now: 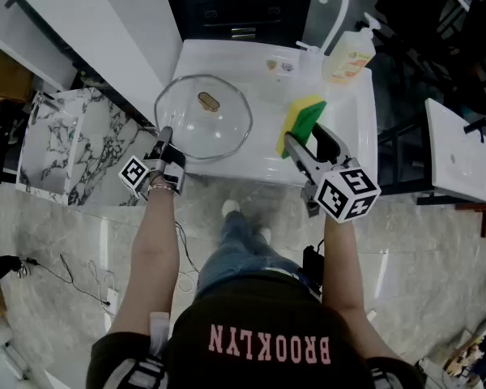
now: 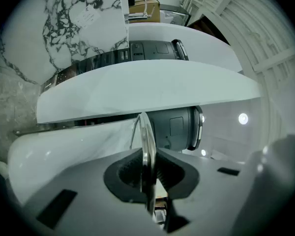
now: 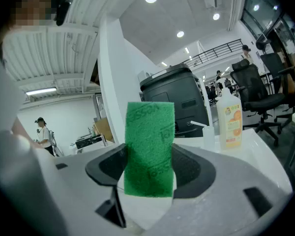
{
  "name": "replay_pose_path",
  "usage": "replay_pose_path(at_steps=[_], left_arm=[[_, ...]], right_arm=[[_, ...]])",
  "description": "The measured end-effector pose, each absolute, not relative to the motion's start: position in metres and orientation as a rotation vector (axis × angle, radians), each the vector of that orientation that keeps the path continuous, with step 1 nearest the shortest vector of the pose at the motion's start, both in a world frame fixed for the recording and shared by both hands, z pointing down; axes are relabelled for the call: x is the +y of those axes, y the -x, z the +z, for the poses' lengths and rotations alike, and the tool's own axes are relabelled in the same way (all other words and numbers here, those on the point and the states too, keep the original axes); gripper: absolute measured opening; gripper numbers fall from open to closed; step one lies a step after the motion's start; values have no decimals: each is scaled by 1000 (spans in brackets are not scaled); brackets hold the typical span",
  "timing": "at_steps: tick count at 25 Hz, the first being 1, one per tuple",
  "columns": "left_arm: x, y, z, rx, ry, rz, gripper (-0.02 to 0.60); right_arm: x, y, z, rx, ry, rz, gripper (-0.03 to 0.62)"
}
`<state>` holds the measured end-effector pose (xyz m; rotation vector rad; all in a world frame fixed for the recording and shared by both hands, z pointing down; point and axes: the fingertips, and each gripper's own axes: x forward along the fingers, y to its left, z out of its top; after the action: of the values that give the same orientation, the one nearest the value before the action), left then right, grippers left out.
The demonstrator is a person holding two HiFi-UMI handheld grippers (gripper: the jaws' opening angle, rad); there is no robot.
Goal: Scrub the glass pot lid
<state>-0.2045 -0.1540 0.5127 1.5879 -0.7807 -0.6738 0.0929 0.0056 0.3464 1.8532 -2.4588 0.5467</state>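
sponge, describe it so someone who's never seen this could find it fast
Find the white sink in the head view. Over its right half, the right hand-held gripper clamps the sponge. It is the only yellow and green block there, unlike the clear glass lid at left.

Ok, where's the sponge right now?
In the head view the sponge is at centre right, clamped in the right gripper jaws over the sink, right of the glass lid and nearer than the soap bottle.

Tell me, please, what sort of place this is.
Likely an open office or lab with a washing station: a white sink with tap and soap bottle, office chairs and a large printer behind.
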Motion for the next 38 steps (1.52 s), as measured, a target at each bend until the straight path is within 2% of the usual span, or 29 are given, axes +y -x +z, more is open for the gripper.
replay_pose_path(at_steps=[16,20,30,38], left_arm=[[-153,204,512,-784,-1590,-673,35],[-152,204,512,-786,-1584,-676,35],[-154,204,513,-771,-1578,-687,35],[-156,203,508,-750,-1594,-702,35]], right_arm=[[-37,-54,348,-2423,-1672,514,267],[-61,-24,349,-2463,-1569,580,262],[-107,82,384,-2445,-1122,440,239],[-130,138,424,-2306,-864,450,238]])
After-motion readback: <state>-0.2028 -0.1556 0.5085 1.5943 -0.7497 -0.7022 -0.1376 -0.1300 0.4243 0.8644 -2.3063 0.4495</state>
